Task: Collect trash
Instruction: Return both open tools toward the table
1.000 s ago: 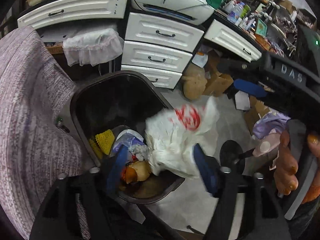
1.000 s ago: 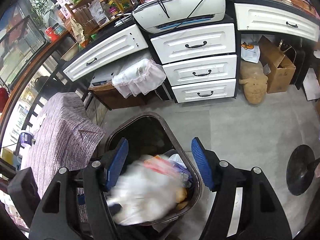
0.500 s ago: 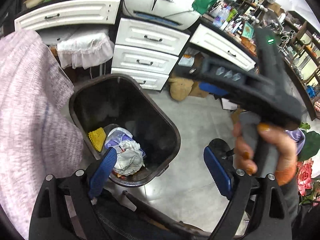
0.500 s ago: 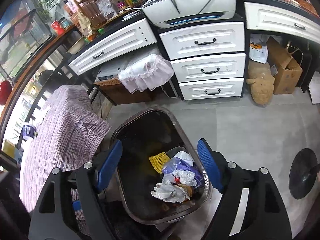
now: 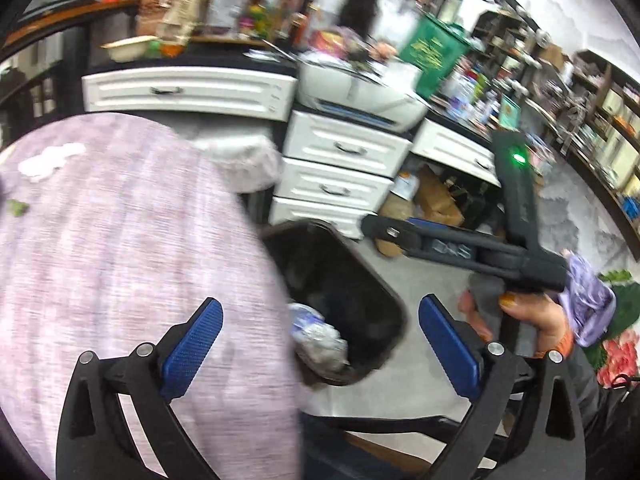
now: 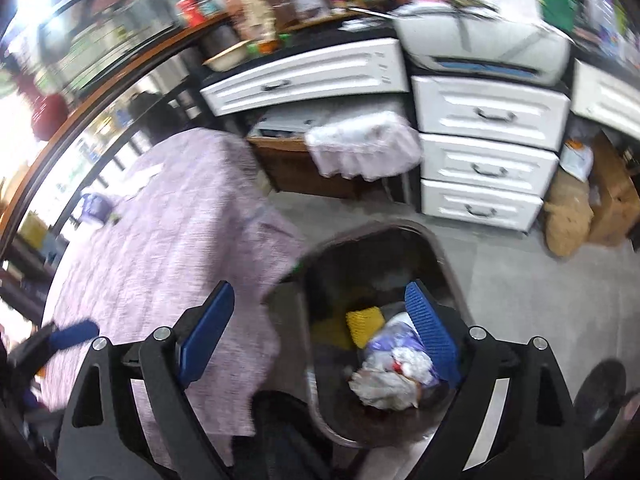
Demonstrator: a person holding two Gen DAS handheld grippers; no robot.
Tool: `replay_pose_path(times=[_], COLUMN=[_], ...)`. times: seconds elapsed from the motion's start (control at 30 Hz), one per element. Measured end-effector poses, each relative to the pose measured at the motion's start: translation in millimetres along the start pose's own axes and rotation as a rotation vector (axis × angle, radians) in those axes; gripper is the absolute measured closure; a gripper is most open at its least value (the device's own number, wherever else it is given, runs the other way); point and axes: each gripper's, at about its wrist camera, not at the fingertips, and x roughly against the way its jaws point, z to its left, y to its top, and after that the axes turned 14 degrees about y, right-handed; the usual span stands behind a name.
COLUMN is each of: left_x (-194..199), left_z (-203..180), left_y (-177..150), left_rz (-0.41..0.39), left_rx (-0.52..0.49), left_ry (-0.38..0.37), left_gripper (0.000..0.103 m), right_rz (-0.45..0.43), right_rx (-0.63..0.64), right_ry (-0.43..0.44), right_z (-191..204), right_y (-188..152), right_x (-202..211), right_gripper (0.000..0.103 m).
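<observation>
The dark trash bin (image 6: 440, 248) stands on the floor beside a table under a purple cloth (image 6: 180, 240). In the bin lie a crumpled white bag (image 6: 380, 388) and a yellow net piece (image 6: 364, 320). My right gripper (image 6: 320, 332) hangs above the bin's left rim, its jaws opening with nothing between them. My left gripper (image 5: 320, 344) straddles the table edge and the bin (image 5: 384, 300); its jaws are also opening and hold nothing. A crumpled white tissue (image 5: 48, 162) and a green scrap (image 5: 16, 208) lie on the cloth. A hand (image 5: 528, 320) carries the right gripper (image 5: 400, 234) over the bin.
White drawers (image 6: 488, 140) with a printer (image 6: 480, 44) on top stand behind the bin. Cardboard boxes (image 6: 612, 200) and a brown sack (image 6: 568, 216) sit at the right on the floor. A black round chair base (image 6: 600, 396) is at the lower right. A purple cup (image 6: 94, 202) stands on the table.
The white bag with red print dropped from between my grippers into the bin. Both grippers opened wider, rose and swung left towards the cloth-covered table.
</observation>
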Motion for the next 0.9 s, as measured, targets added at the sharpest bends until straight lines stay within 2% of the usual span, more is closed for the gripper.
replay_pose_path(times=[0.4,0.67,0.8,0.9], left_x=[24,33,18,4], left_z=[128,232,282,316], left_y=[4,3,18,33], left_rz=[-0.071,-0.102,-0.066,-0.034], left_rx=[0.182,0.337,0.360,0.403], left_ry=[0.265,0.432,0.508,0.509], left_gripper=[0.006,0.006,0.006,0.006], right_rz=[0.069,0.127,0.143,0.166], right_rx=[0.218,0.346,0.405,0.433], right_ry=[0.171,0.227,0.243,0.247], right_z=[108,166,190,206], right_y=[16,28,41,54], right_x=[-59,-111,-140,-166], right_gripper=[0.016,0.016,0.016,0.016])
